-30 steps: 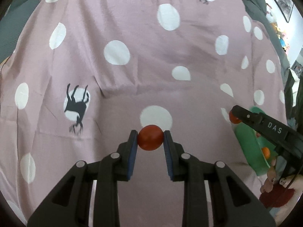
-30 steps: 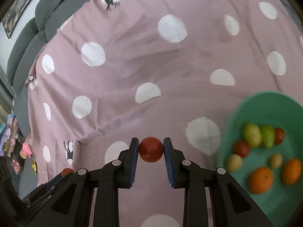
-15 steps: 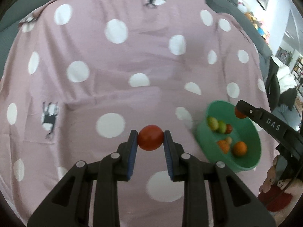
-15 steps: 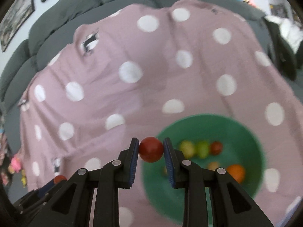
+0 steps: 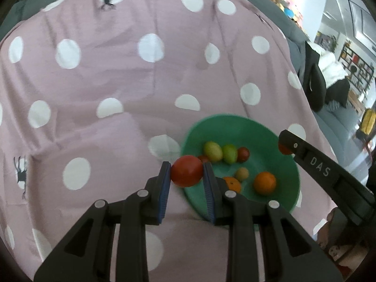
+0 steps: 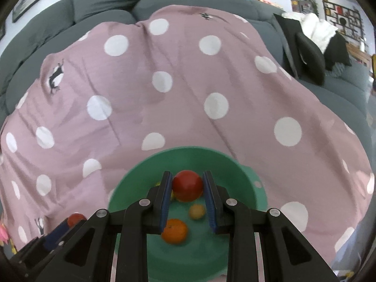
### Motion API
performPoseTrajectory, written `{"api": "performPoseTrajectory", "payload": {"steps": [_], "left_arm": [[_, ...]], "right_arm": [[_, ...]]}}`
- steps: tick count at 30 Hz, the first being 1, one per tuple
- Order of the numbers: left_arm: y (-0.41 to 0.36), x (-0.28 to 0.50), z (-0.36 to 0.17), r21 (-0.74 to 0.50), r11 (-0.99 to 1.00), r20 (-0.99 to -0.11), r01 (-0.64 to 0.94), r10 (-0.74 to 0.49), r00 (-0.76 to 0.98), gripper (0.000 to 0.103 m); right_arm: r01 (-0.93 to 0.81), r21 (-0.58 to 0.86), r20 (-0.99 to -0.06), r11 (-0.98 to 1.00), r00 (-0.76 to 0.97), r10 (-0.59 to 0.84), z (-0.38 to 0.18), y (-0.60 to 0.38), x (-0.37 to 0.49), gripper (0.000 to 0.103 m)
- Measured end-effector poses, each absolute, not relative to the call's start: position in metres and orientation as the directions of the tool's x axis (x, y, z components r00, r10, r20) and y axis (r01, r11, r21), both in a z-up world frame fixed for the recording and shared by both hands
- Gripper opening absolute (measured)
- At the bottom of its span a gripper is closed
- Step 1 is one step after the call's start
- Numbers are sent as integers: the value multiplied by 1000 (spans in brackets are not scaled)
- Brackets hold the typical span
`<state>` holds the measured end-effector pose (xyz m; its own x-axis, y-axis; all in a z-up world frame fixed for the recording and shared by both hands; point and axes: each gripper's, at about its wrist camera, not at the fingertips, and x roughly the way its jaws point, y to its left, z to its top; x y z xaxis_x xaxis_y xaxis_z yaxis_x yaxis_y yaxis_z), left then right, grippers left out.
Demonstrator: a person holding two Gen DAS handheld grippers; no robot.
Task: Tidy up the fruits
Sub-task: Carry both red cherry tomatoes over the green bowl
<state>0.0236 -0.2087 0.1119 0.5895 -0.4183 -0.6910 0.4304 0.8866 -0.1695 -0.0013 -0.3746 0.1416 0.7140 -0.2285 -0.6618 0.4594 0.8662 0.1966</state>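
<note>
With a red tomato (image 6: pixel 187 185) clamped in the right tongs (image 6: pixel 187 185) above the green bowl (image 6: pixel 244 178) and another tomato (image 5: pixel 186 174) pinched in the left tongs (image 5: pixel 186 175) at its rim, fruit could be bounced out if released too high.

The right gripper (image 6: pixel 187 202) is hiding most of the fruit in the green bowl (image 6: pixel 131 183), whose near rim is running behind its fingers.
</note>
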Motion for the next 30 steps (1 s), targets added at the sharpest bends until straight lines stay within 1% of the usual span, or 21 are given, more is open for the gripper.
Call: {"api": "performPoseTrajectory", "payload": {"steps": [10,13,15,30], "left_arm": [[-241,32,88,-176,863,-733,474,-436,523,27],[-247,34,82,-199,850,-742,488,-456,491,27],[-250,34,80,-188,852,-747,489,-447,492,27],[-266,34,72,-197,836,-758,513,-461,461,27]], "right_arm": [[520,199,-710,831,661,-243,125,-396,-1,29],[529,201,-723,825,649,-239,120,-401,0,29],[536,199,-733,821,637,-238,117,-403,0,29],[551,159,-779,819,580,-239,103,-406,6,29]]}}
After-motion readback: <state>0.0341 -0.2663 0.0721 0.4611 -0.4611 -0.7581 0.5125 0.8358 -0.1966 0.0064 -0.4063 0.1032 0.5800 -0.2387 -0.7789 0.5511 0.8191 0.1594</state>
